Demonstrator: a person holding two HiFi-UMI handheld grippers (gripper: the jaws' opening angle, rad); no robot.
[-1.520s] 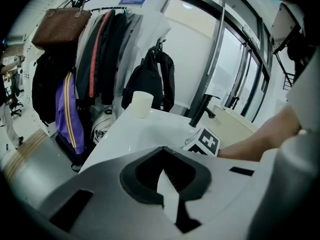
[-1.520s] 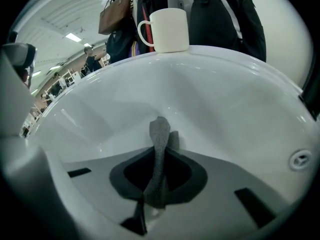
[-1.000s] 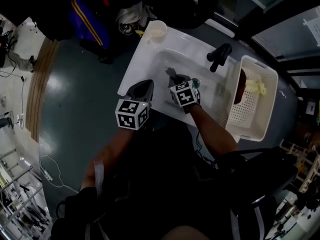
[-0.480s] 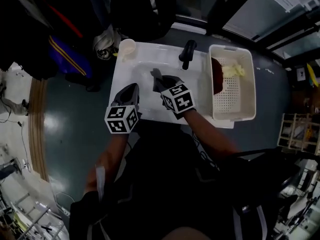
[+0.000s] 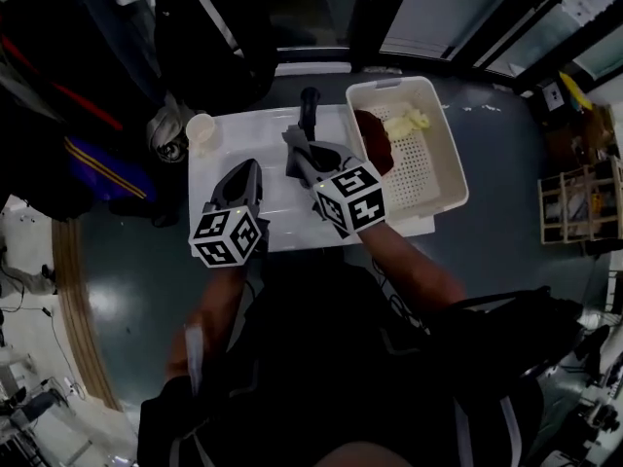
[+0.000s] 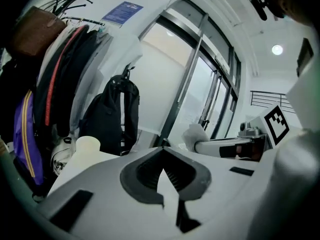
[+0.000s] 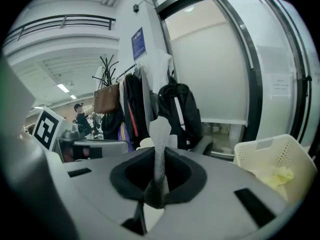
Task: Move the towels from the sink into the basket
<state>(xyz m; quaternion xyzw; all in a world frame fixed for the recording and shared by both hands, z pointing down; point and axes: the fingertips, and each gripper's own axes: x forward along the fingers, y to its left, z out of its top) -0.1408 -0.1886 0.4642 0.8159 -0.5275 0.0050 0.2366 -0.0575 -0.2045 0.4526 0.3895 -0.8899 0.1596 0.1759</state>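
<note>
Towel (image 7: 160,134) of grey cloth is clamped in your right hand-held gripper (image 7: 159,179), up over the sink (image 5: 209,178), beside the basket (image 5: 443,178). That basket holds a yellow towel (image 5: 407,122) and a dark red towel (image 5: 375,149). Your left hand-held gripper (image 6: 165,166) is empty, its jaws together.

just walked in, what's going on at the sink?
A person works two handheld grippers over the white sink. The right gripper is shut on a gray towel, holding it over the sink, left of the white basket. The basket already holds a yellow towel and a dark red towel. The left gripper is shut and empty.
</note>
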